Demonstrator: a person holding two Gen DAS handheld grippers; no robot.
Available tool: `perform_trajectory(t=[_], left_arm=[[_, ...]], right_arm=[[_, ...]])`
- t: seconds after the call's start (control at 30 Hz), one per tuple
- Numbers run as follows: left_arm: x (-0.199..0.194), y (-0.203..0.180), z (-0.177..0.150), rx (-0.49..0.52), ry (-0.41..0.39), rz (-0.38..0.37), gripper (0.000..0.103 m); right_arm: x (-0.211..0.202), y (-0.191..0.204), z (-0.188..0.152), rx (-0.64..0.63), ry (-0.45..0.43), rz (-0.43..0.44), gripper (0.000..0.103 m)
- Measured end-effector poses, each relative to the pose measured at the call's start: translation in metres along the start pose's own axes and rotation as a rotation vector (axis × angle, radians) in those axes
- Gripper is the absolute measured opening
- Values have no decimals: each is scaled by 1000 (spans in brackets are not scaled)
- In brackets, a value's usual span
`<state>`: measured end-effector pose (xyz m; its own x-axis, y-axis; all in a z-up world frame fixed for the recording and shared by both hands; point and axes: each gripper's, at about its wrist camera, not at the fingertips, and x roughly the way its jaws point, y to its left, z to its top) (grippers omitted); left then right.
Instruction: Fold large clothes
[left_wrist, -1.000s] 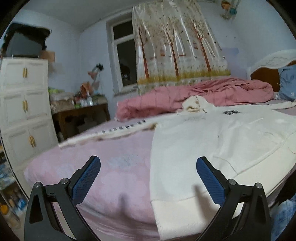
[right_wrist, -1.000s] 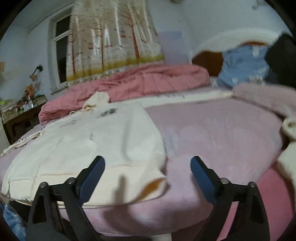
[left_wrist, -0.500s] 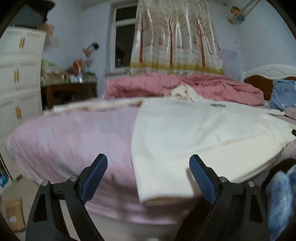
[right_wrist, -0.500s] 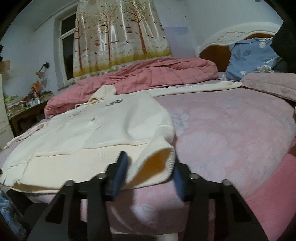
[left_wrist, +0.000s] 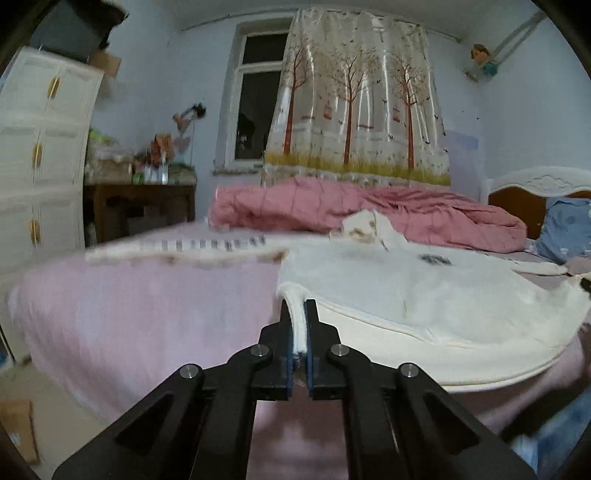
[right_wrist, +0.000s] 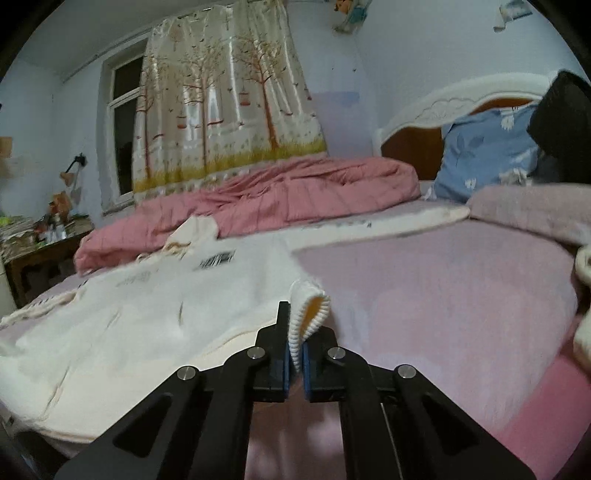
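A big bed (left_wrist: 140, 302) with a pale pink sheet fills most of the room. The walls are light blue. At the far side a window (left_wrist: 255, 96) is dark, and a curtain (left_wrist: 362, 96) with trees on it hangs over part of it. A rumpled pink quilt (left_wrist: 369, 214) lies along the far edge of the bed.

The cream sweater (left_wrist: 424, 291) is spread flat on the bed with its hem at the near edge. One sleeve (left_wrist: 184, 247) stretches out to the left and the other sleeve (right_wrist: 388, 225) goes off to the right.

The left gripper (left_wrist: 299, 321) is closed tight on the left corner of the hem, which stands up between its two fingers. The right gripper (right_wrist: 295, 325) is pinched on the right corner of the hem, and the ribbed edge curls over beside it.

Only the left view shows the tall white cabinet (left_wrist: 40, 155) at the far left, the brown table (left_wrist: 140, 206) full of small things next to it, and a cardboard box (left_wrist: 18, 428) on the floor. Only the right view shows clearly the blue pillow (right_wrist: 487, 151) against the headboard (right_wrist: 461, 92), a dark thing (right_wrist: 561, 114) just right of it, and a pale pink blanket (right_wrist: 532, 210) on the right side of the bed. The near parts of both views are a bit blurred.
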<state>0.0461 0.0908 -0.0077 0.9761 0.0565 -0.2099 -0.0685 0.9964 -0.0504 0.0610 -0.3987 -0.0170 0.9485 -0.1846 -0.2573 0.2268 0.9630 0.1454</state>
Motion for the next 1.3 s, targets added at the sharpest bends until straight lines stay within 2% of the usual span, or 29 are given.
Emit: perform_trajectory(t=[0.1,0.2,0.3,0.4,0.47,0.6,0.7,0.73,0.77,0.8,0.83,0.87,0.9,0.97,1.0,1.07,1.1,1.17,1.23,1.27,1.3], left_arm=[[43,-14,39,36,8,67,5],[109,-17,66,25,121,122,5],[166,-15,63,1,255,154,5],[207,-10,41,-46,407,155,5],[221,-11,29,-51,447,160,5],[229,-12,21,-71,474,146,5],[231,-6,20,-98,490,109,10],[229,-7,20,-92,485,65,20],[224,-9,22,-78,472,1,26],[216,-11,24,-62,446,-47,38],[206,-13,27,-38,408,-72,56],[196,-15,29,-7,366,-72,68],[188,-16,32,17,323,-62,87],[178,-21,38,56,278,-66,90],[178,-23,38,76,282,-69,91],[184,-25,39,105,314,-50,94],[191,-24,38,107,346,-52,94],[207,-24,34,97,432,-86,94],[223,-23,25,76,518,-136,93],[232,-20,21,53,559,-150,91],[237,-19,17,36,585,-140,80]], right_arm=[[26,15,33,6,-9,-71,5],[67,33,66,-17,15,-96,5],[113,43,85,-11,80,-74,5],[168,57,86,-20,190,-82,5],[196,60,80,14,262,-77,5],[225,53,67,89,290,-43,5],[234,39,62,172,323,45,5],[235,33,60,194,330,69,6],[235,30,60,208,336,90,11],[232,27,62,208,334,100,21],[228,26,66,195,320,97,27],[220,24,71,170,291,92,40],[211,24,76,133,254,96,58],[193,23,88,35,177,111,70],[186,23,92,-5,160,118,71],[181,20,100,-59,185,148,79],[186,19,101,-76,235,178,82],[208,19,96,-112,404,291,82],[230,24,82,-163,530,336,82],[240,31,74,-215,566,331,82],[246,37,66,-271,580,319,82]])
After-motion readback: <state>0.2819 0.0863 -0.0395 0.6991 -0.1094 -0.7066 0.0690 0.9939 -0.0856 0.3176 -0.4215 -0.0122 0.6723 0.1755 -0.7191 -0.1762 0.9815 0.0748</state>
